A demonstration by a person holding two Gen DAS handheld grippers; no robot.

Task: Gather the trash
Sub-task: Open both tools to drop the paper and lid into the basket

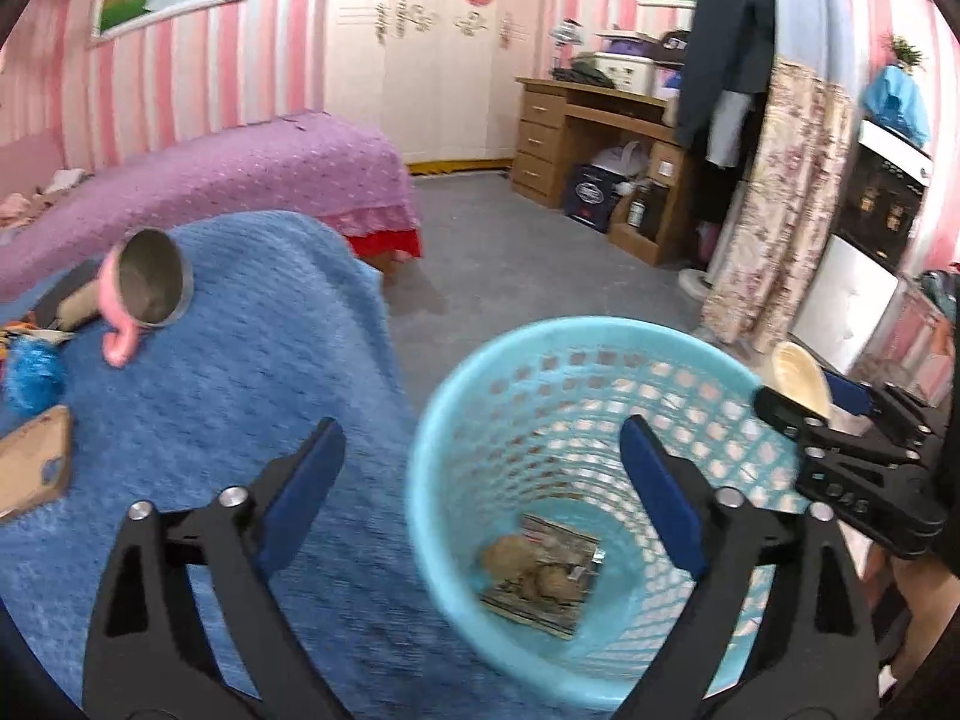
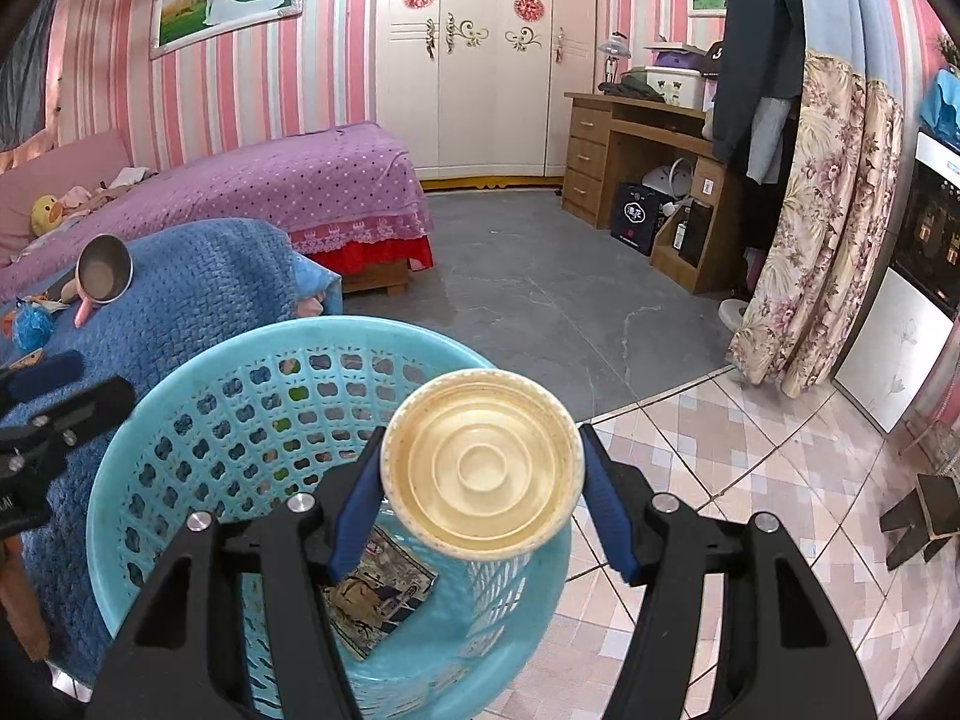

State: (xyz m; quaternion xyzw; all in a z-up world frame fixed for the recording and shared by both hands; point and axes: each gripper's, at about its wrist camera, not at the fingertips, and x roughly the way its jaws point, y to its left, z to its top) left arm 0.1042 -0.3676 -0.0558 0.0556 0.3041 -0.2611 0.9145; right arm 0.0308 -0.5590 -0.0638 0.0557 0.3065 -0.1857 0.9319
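A light blue plastic basket (image 1: 474,372) stands on the floor beside the blue-covered table; it also shows in the right wrist view (image 2: 180,396). A printed wrapper (image 1: 543,582) and brown crumpled scraps lie at its bottom. My left gripper (image 1: 480,474) is open and empty, over the basket's near rim. My right gripper (image 2: 480,480) is shut on a cream plastic cup (image 2: 483,465), its bottom facing the camera, held above the basket's right rim. The cup also shows in the left wrist view (image 1: 801,375).
On the blue blanket (image 1: 252,372) lie a pink-handled metal mug (image 1: 150,294) on its side, a blue scrubber (image 1: 30,375), a brown phone case (image 1: 36,462) and a cardboard tube. A purple bed, wooden desk, floral curtain and white appliance stand around.
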